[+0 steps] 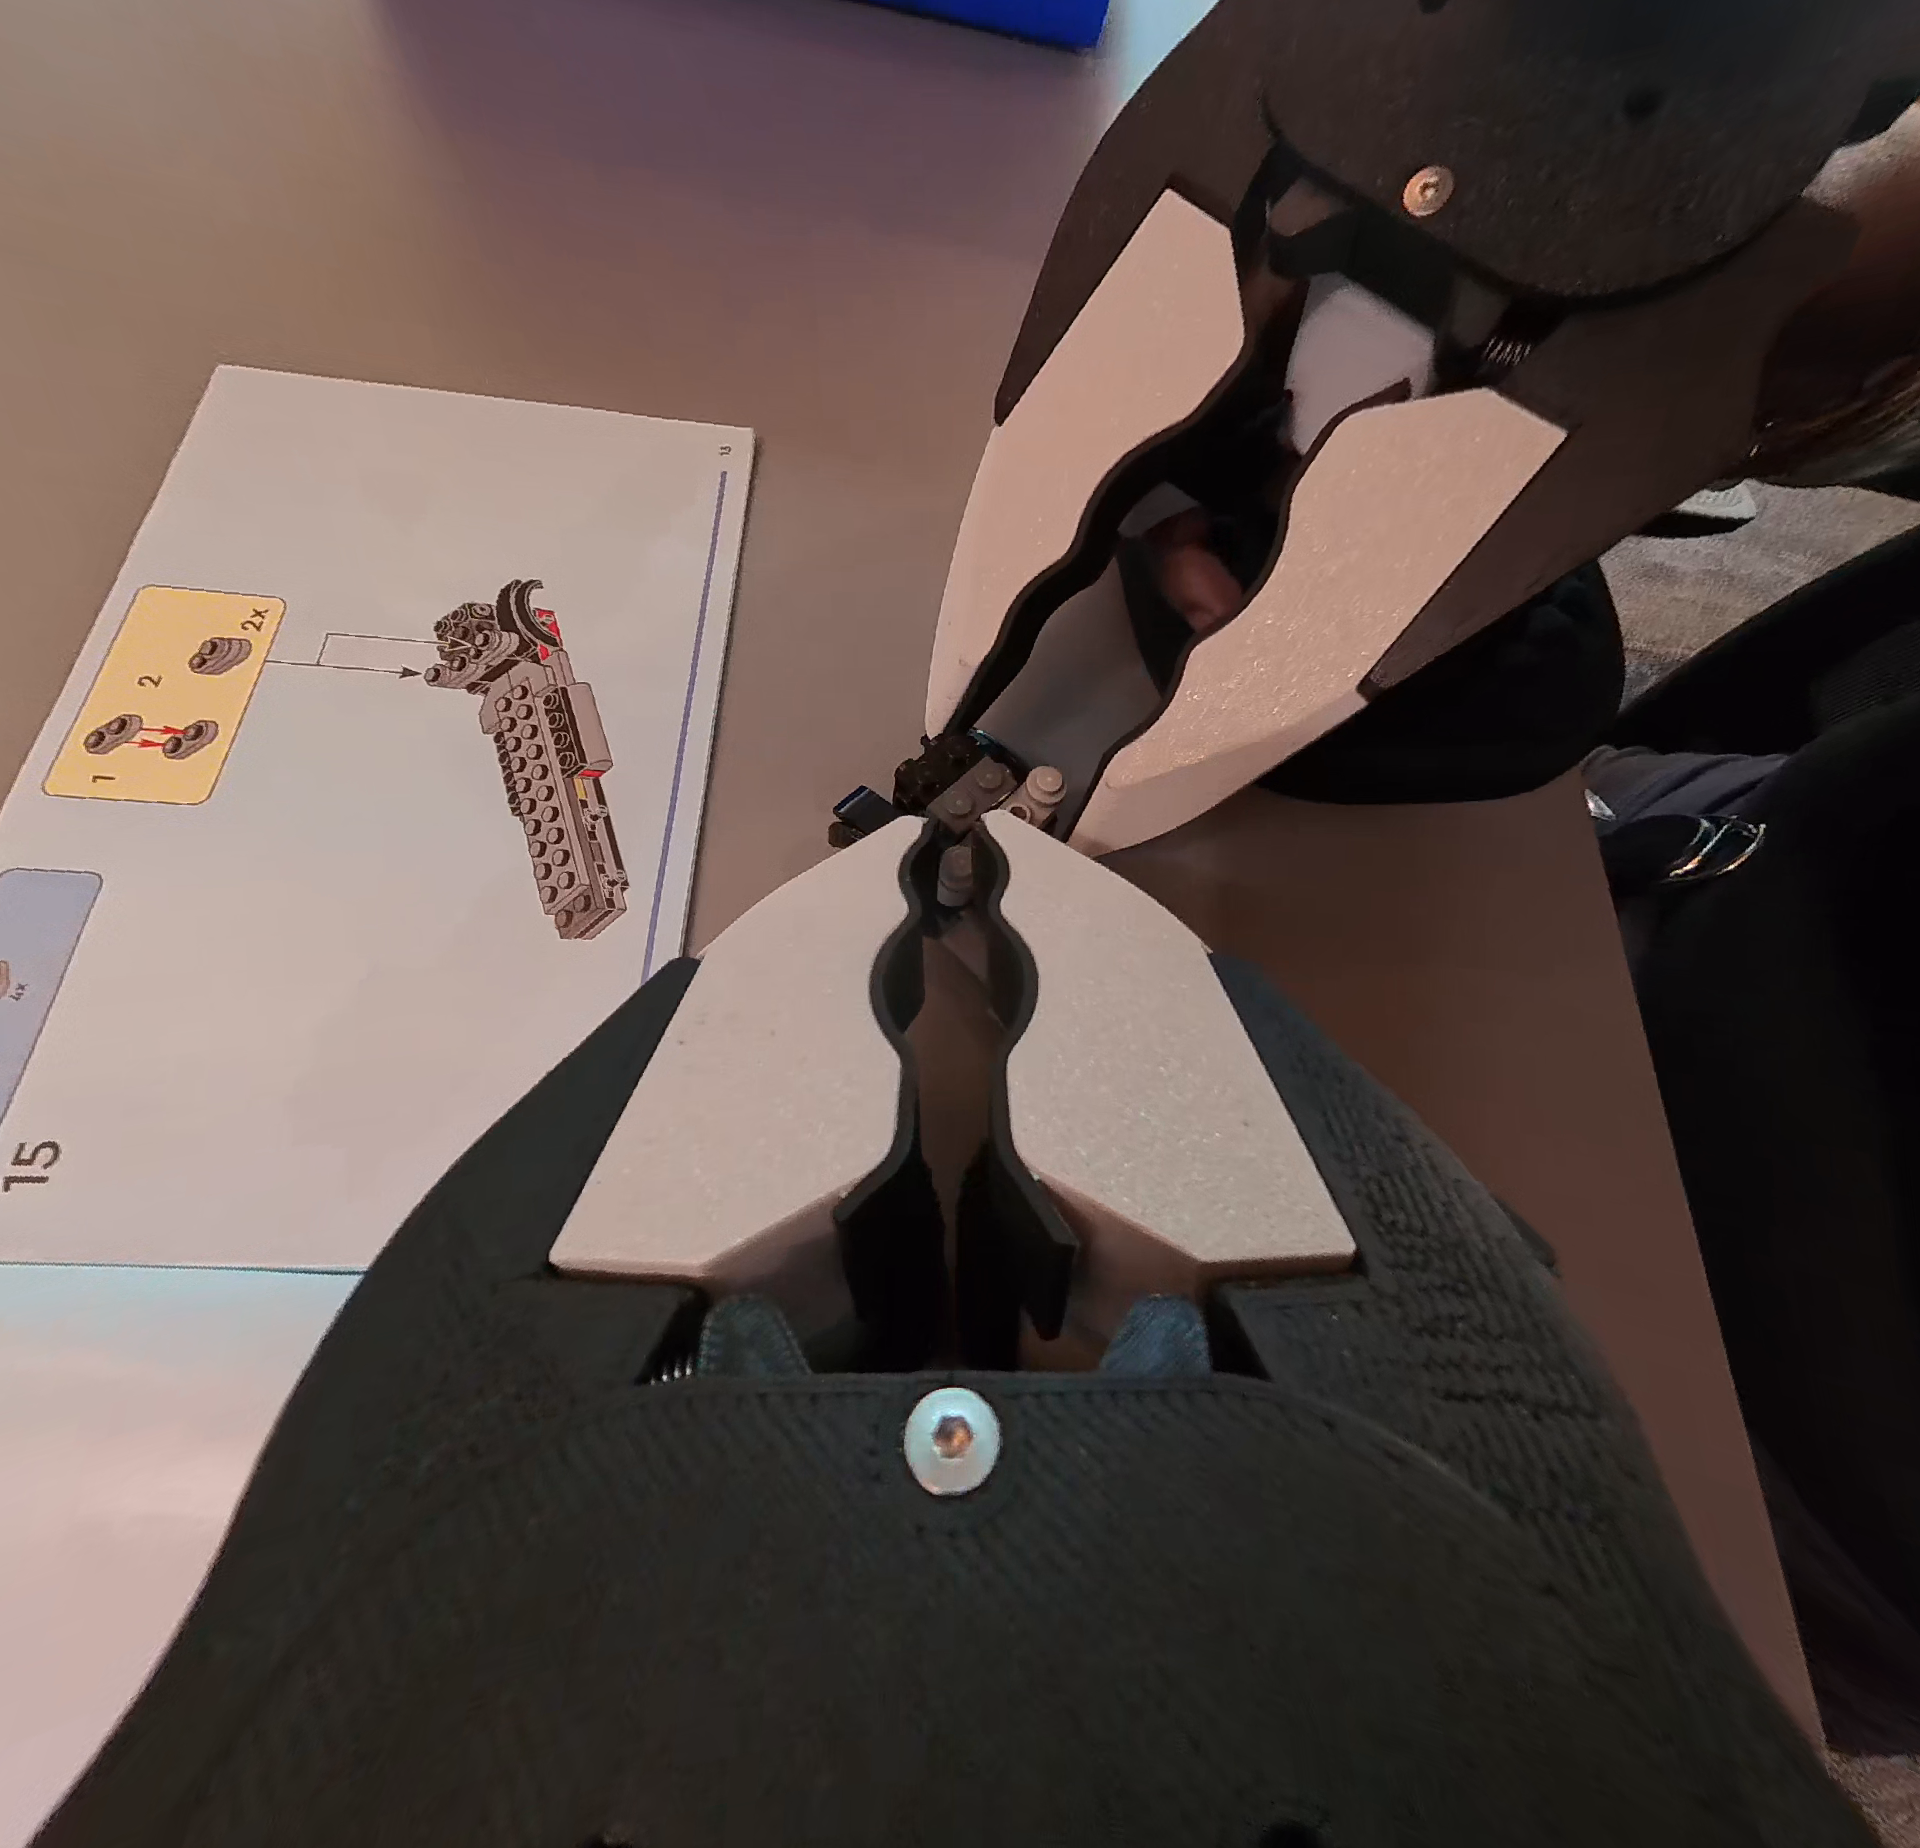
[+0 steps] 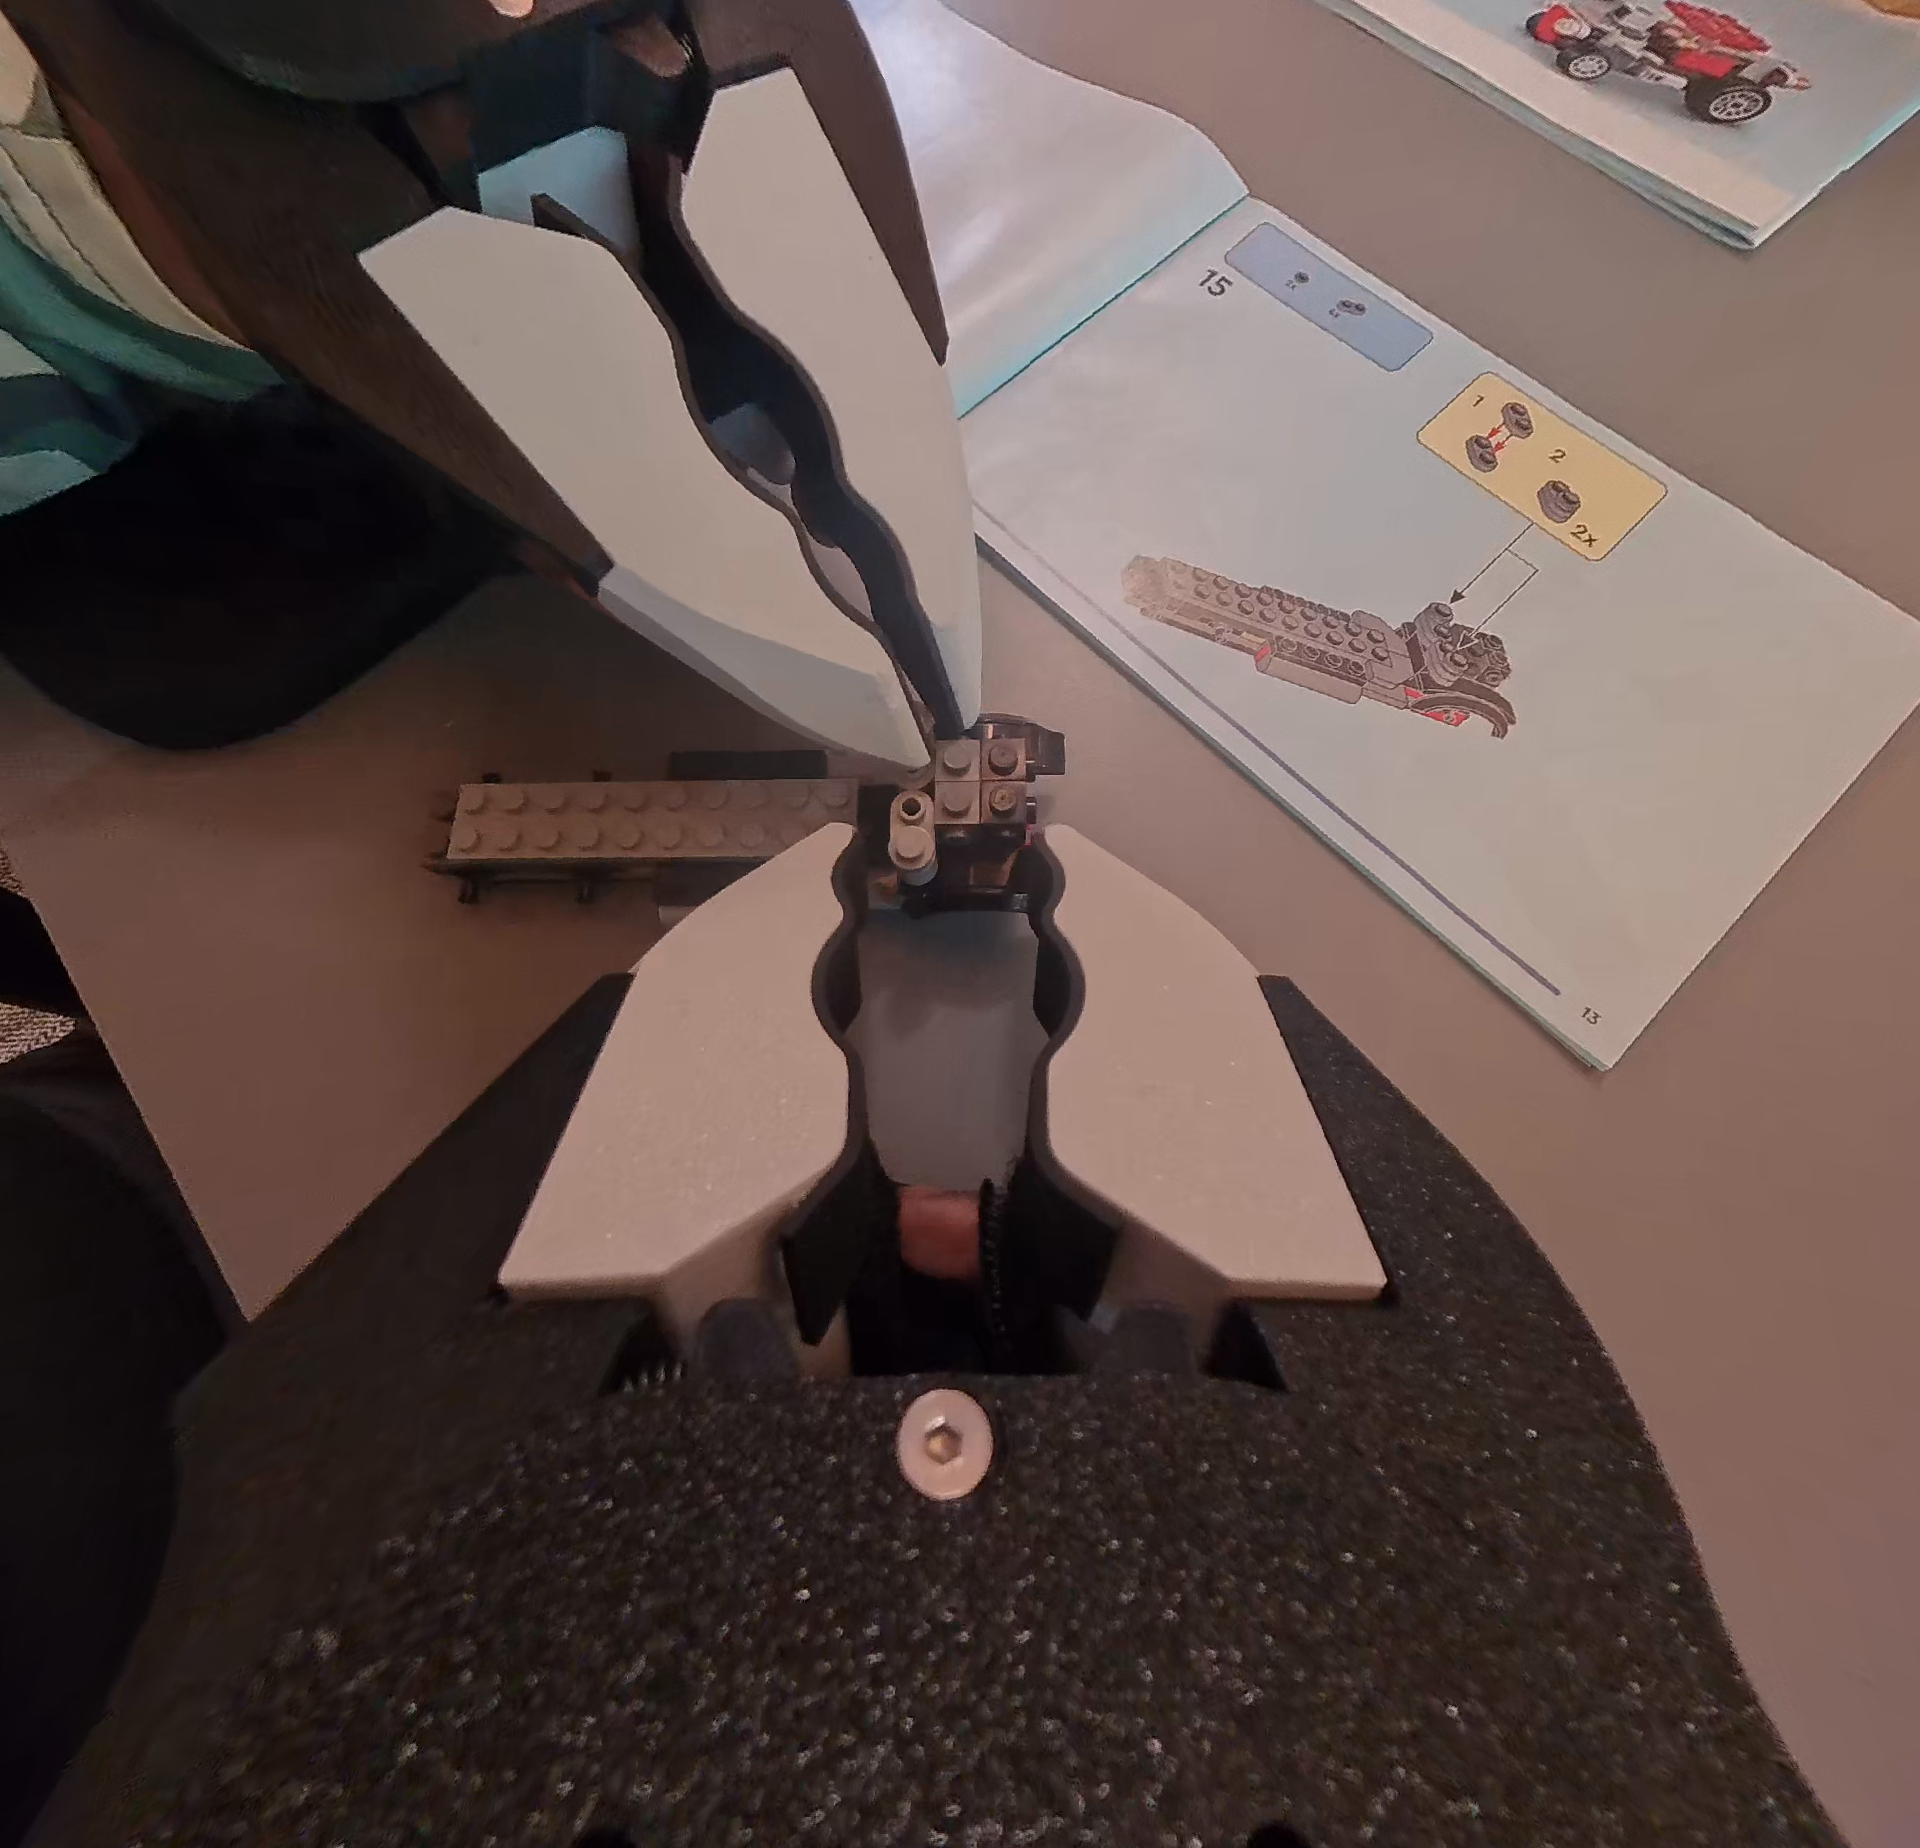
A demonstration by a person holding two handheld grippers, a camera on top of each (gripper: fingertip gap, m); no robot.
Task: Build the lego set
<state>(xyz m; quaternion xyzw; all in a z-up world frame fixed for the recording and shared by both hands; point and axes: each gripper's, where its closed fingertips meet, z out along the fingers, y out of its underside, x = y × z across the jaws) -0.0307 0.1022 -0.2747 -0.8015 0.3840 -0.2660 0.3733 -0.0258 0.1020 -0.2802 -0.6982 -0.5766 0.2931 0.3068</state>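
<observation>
Brown tabletop (image 1: 520, 240) carries, at nine o'clock in the left wrist view, one open instruction booklet (image 1: 416, 863), laid flat apparently so the pictured step can be followed, with a second booklet (image 2: 1621, 63) at one o'clock in the right wrist view. At centre, the one small grey-and-black lego assembly (image 2: 971, 811) sits pinched between two grippers: the left gripper (image 1: 951, 848) has its jaws narrowed onto it, seemingly to press a small part home. The right gripper (image 2: 951, 863) grips it in slightly wider jaws, likely bracing it, while one long grey studded plate (image 2: 644, 822) lies at nine o'clock behind.
</observation>
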